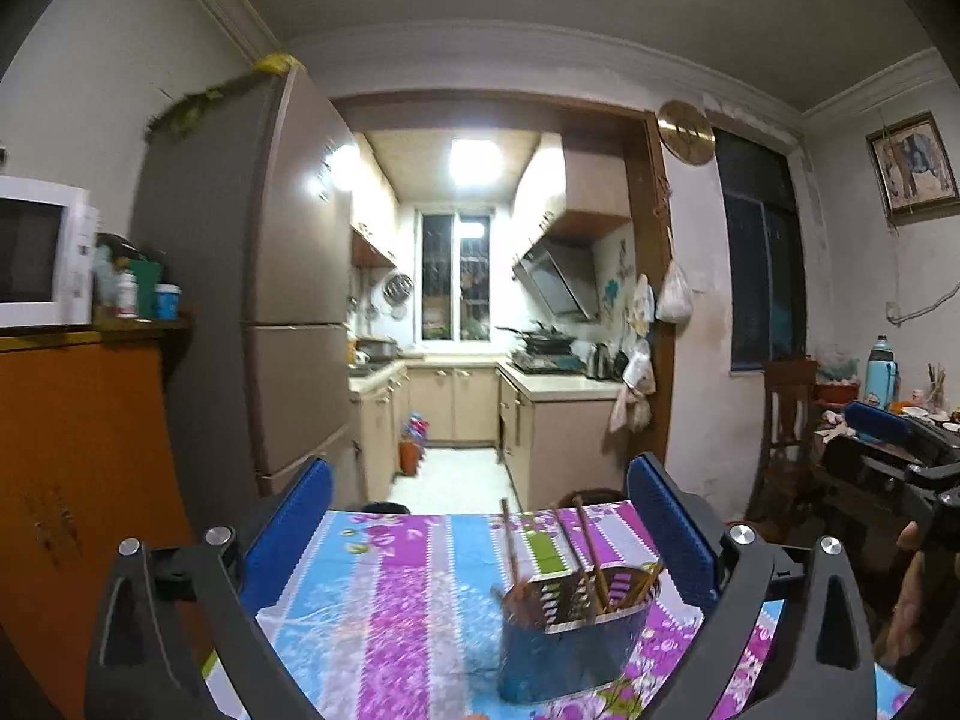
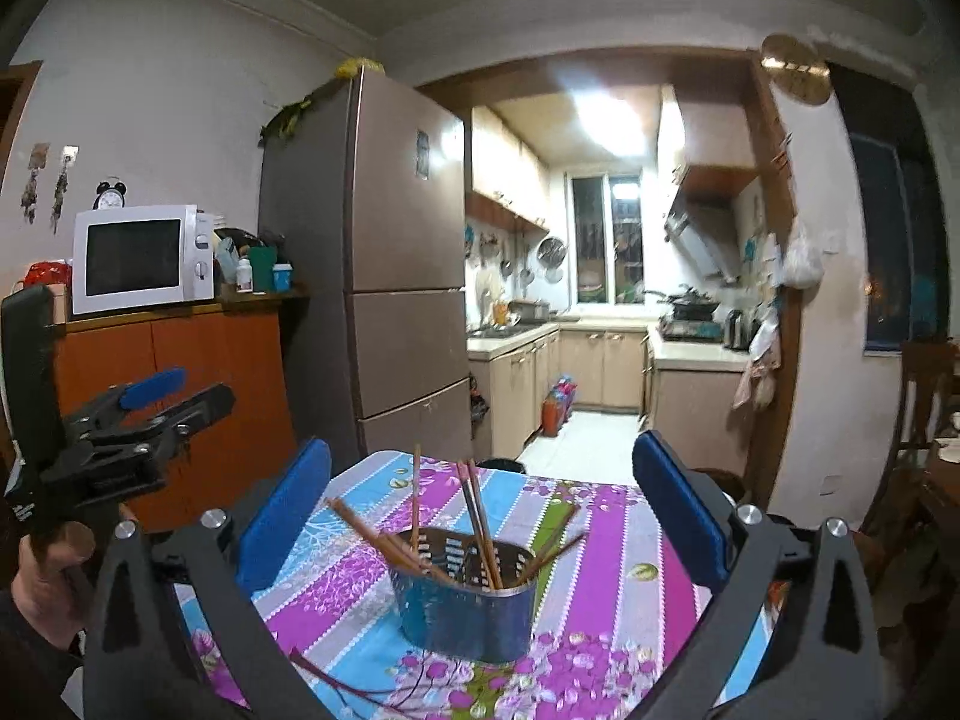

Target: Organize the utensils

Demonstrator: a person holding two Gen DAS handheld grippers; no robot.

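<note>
Left gripper (image 1: 480, 516) jaws wide apart, empty; right gripper (image 2: 480, 498) same; chopstick holder (image 2: 465, 606) untouched.

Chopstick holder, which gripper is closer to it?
Left gripper, narrowly: the holder sits low, off-centre to its right. The right gripper faces it centred, slightly farther back.

Wooden chopsticks (image 2: 477, 516) stand in a shiny metal holder (image 2: 465, 612) on glossy tablecloth (image 2: 606, 546).

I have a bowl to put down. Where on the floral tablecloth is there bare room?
Left of the blue holder, the tablecloth lies bare to its left edge; the far strip too. Crowded only around the holder, where chopsticks splay outward.
</note>
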